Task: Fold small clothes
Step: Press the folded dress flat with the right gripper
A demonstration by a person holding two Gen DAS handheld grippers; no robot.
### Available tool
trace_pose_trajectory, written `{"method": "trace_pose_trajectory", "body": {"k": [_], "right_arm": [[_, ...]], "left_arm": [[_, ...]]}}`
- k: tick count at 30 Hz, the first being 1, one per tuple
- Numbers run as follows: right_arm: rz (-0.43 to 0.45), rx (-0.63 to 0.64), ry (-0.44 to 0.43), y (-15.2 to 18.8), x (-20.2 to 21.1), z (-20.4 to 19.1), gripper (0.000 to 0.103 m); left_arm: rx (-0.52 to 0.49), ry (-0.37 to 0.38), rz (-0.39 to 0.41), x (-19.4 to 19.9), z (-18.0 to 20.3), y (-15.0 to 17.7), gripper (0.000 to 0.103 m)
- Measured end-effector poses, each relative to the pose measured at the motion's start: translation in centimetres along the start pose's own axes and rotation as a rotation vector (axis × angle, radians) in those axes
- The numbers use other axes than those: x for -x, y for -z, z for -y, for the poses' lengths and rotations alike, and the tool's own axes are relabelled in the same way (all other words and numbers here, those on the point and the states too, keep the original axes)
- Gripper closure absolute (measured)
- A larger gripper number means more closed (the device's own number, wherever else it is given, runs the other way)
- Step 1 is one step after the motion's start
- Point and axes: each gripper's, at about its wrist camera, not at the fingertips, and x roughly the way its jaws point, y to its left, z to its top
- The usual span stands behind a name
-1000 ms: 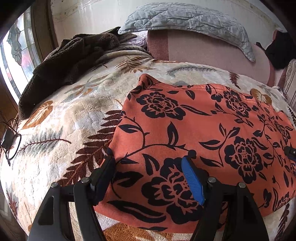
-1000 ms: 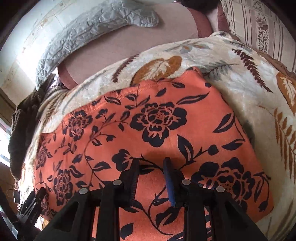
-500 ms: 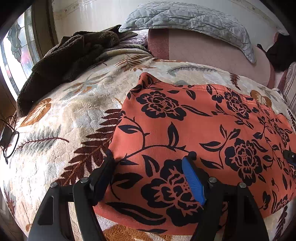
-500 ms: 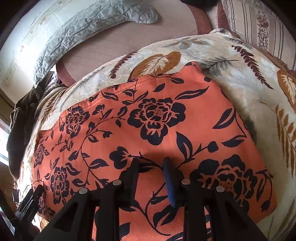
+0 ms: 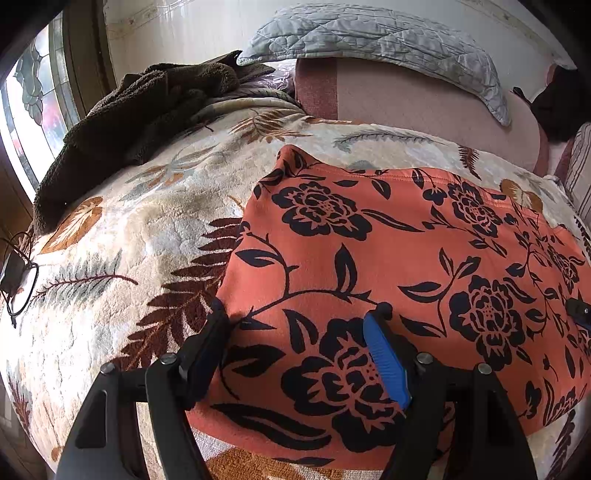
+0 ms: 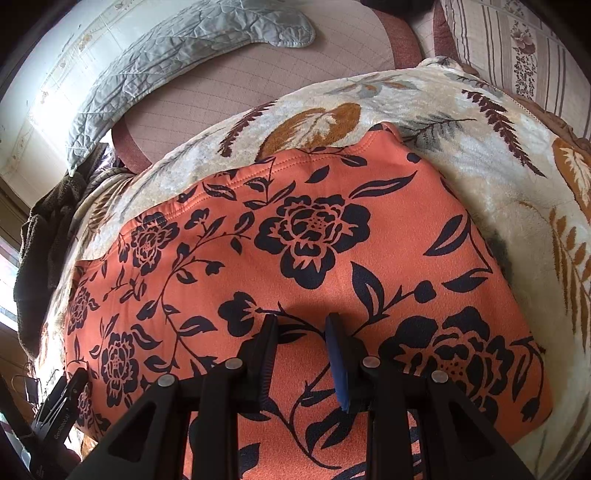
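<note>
The left gripper (image 5: pixel 301 317) has its fingers spread wide, both tips resting on the orange flowered garment (image 5: pixel 388 258); one finger sits at the cloth's side edge, the other further in, with nothing pinched. The right gripper (image 6: pixel 301 319) has its fingers narrow but apart, tips down on the same garment (image 6: pixel 295 240), flat cloth showing in the gap. Beyond both pairs of fingers the garment lies spread on a leaf-patterned blanket (image 5: pixel 147 229). Further off lie a grey quilted pillow (image 5: pixel 369 33) and a dark brown towel (image 5: pixel 129 114).

Orange floral garment (image 5: pixel 388 258), wide tongs (image 5: pixel 301 314) straddling edge
</note>
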Motion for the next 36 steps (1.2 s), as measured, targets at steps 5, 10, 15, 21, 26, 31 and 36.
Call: {"method": "trace_pose_trajectory", "body": {"k": [5, 10, 15, 21, 26, 31, 36], "right_arm": [[0.000, -0.001, 0.000, 0.0, 0.0, 0.0, 0.073], [0.004, -0.033, -0.027, -0.3, 0.4, 0.2, 0.073], [0.080, -0.041, -0.052, -1.7, 1.5, 0.5, 0.073], [0.062, -0.095, -0.046, -3.1, 0.2, 1.6, 0.073], [0.030, -0.099, 0.006, -4.6, -2.0, 1.9, 0.073], [0.040, -0.022, 0.083, -5.7, -3.5, 0.5, 0.073], [0.069, -0.043, 0.034, -6.4, -2.9, 0.4, 0.073]], "left_arm": [[0.000, 0.000, 0.000, 0.0, 0.0, 0.0, 0.027], [-0.004, -0.004, 0.001, -0.1, 0.1, 0.0, 0.027], [-0.010, -0.009, 0.003, -0.2, 0.2, 0.0, 0.025], [-0.015, -0.010, 0.010, -0.3, 0.2, 0.2, 0.025], [-0.018, -0.012, 0.011, -0.3, 0.2, 0.1, 0.024], [-0.016, -0.006, 0.009, -0.5, 0.1, 0.1, 0.023], [-0.012, 0.001, 0.006, -0.7, 0.1, 0.0, 0.021]]}}
